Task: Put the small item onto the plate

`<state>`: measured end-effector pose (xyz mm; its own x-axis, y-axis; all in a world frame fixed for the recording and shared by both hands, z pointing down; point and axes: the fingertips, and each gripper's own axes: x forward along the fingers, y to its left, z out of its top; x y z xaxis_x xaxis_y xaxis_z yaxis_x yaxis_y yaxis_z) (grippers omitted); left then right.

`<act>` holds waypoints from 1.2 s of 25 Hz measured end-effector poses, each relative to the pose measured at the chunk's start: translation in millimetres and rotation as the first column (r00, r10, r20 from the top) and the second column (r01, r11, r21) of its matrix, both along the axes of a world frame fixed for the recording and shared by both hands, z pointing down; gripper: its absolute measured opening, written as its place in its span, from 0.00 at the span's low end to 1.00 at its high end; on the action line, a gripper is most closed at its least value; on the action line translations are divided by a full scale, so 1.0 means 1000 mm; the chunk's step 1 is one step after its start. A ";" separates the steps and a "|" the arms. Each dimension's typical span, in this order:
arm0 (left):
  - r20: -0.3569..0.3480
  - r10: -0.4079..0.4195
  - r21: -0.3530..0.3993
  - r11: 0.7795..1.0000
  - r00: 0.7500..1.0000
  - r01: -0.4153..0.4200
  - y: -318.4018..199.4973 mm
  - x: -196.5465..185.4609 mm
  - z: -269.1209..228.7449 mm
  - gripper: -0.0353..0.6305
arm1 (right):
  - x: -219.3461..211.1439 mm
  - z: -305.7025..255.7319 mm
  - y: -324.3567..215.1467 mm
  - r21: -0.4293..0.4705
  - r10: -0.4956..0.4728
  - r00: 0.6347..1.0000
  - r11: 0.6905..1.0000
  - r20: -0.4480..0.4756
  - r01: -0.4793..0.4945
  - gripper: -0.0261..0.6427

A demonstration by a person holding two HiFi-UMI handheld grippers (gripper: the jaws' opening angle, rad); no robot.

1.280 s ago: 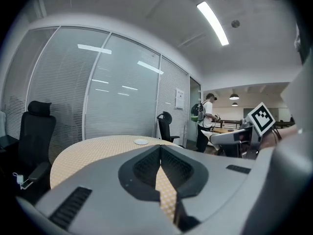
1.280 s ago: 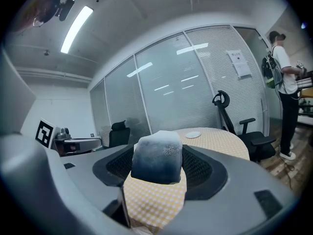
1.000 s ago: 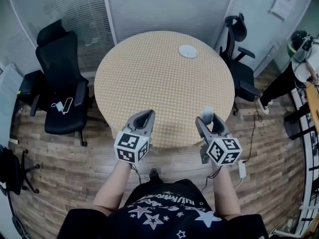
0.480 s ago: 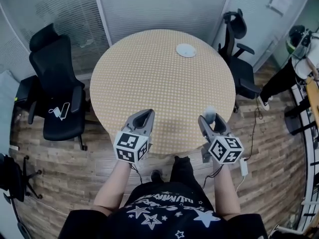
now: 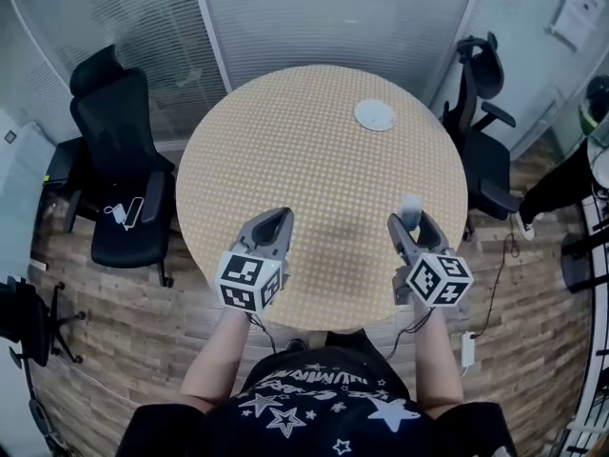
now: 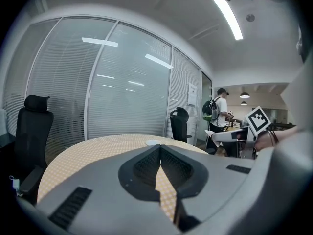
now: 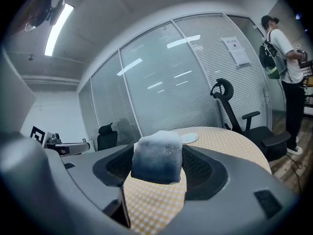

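Note:
A small white plate [image 5: 374,115] lies on the far right part of the round yellow-chequered table [image 5: 304,160]; it also shows far off as the plate [image 7: 189,138] and the plate [image 6: 152,142]. My right gripper [image 5: 411,216] is shut on a small blue-white block [image 7: 157,156], which pokes out between the jaws as the block [image 5: 410,208] over the table's near right edge. My left gripper [image 5: 273,225] hovers over the near left part of the table, shut with nothing in it; in its own view the left gripper [image 6: 160,152] has its jaws touching at the tips.
Black office chairs stand around the table: one chair [image 5: 119,169] at the left, another chair [image 5: 485,141] at the right. Glass walls with blinds close the back. A person with a backpack [image 7: 286,62] stands to the far right. Wooden floor surrounds the table.
The head view has shifted, so the table sits nearer and lower in frame. Both grippers have come further in over the table's near edge; the right one still holds the block.

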<state>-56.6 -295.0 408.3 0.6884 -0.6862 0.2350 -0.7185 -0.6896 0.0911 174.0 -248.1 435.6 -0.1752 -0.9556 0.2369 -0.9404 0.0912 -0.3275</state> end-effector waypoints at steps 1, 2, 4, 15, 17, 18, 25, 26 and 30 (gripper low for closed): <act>0.003 -0.010 -0.002 1.000 1.000 0.010 -0.009 0.003 0.000 0.06 | 0.006 0.000 -0.011 0.001 -0.005 1.000 1.000 0.002 0.005 0.49; 0.007 -0.017 -0.005 1.000 1.000 0.017 -0.018 0.007 0.000 0.06 | 0.012 -0.001 -0.023 0.003 -0.009 1.000 1.000 0.003 0.009 0.49; 0.009 -0.024 -0.011 1.000 1.000 0.024 -0.035 0.018 0.001 0.06 | 0.025 -0.002 -0.044 0.006 -0.016 1.000 1.000 0.004 0.016 0.49; 0.034 -0.055 -0.005 0.998 0.998 0.056 -0.124 0.083 -0.007 0.06 | 0.086 -0.008 -0.142 -0.001 -0.082 0.996 0.997 -0.025 0.082 0.49; 0.046 -0.054 -0.005 0.999 0.997 0.054 -0.141 0.094 -0.005 0.06 | 0.095 -0.004 -0.162 -0.007 -0.091 0.996 0.996 -0.025 0.091 0.49; 0.048 -0.057 -0.006 0.998 0.997 0.057 -0.149 0.098 -0.005 0.06 | 0.098 -0.002 -0.173 -0.010 -0.097 0.995 0.995 -0.025 0.097 0.49; 0.080 -0.055 -0.004 0.998 0.995 0.055 -0.198 0.121 0.009 0.06 | 0.106 0.021 -0.233 -0.044 -0.144 0.989 0.989 -0.023 0.143 0.49; 0.084 -0.053 -0.009 0.999 0.995 0.054 -0.203 0.124 0.014 0.06 | 0.108 0.025 -0.240 -0.051 -0.148 0.989 0.988 -0.026 0.147 0.49; 0.090 -0.058 -0.042 0.997 0.994 0.062 -0.222 0.127 0.034 0.06 | 0.112 0.043 -0.271 -0.073 -0.166 0.985 0.984 -0.039 0.163 0.49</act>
<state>70.2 -516.6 442.3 0.6213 -0.7132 0.3245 -0.7651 -0.6415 0.0550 285.6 -518.8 478.4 -0.3162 -0.8956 0.3129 -0.9285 0.2244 -0.2960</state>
